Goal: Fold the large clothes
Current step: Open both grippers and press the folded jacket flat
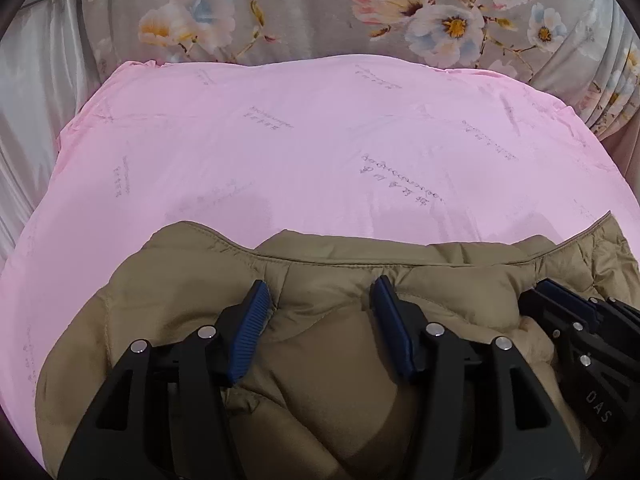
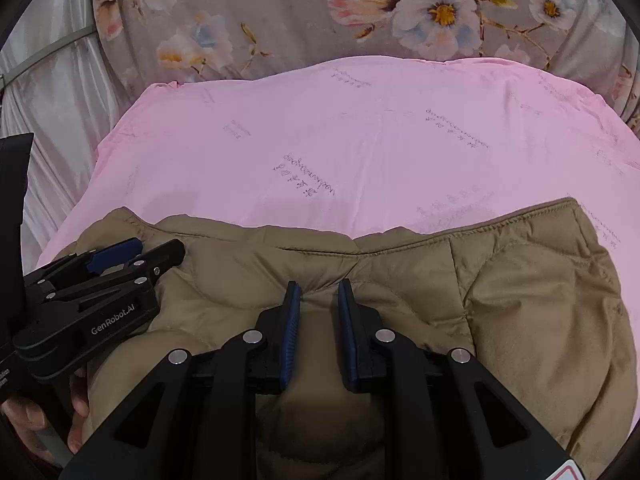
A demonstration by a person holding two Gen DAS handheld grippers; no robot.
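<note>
A tan quilted puffer jacket (image 1: 320, 344) lies on a pink sheet (image 1: 280, 152), its top seam edge running across the view. My left gripper (image 1: 322, 286) is open, fingers resting on the jacket just below that edge. In the right wrist view the jacket (image 2: 520, 300) spreads to the right. My right gripper (image 2: 319, 286) is partly open, its fingers a narrow gap apart with jacket fabric bulging between them near the seam. The left gripper (image 2: 136, 256) shows at the left there; the right gripper shows at the right of the left wrist view (image 1: 568, 300).
The pink sheet (image 2: 360, 140) covers the bed beyond the jacket. A grey floral quilt (image 1: 320, 8) lies bunched at the far end. Shiny grey fabric (image 1: 32, 100) hangs at the left. The person's hand (image 2: 76, 420) holds the left gripper.
</note>
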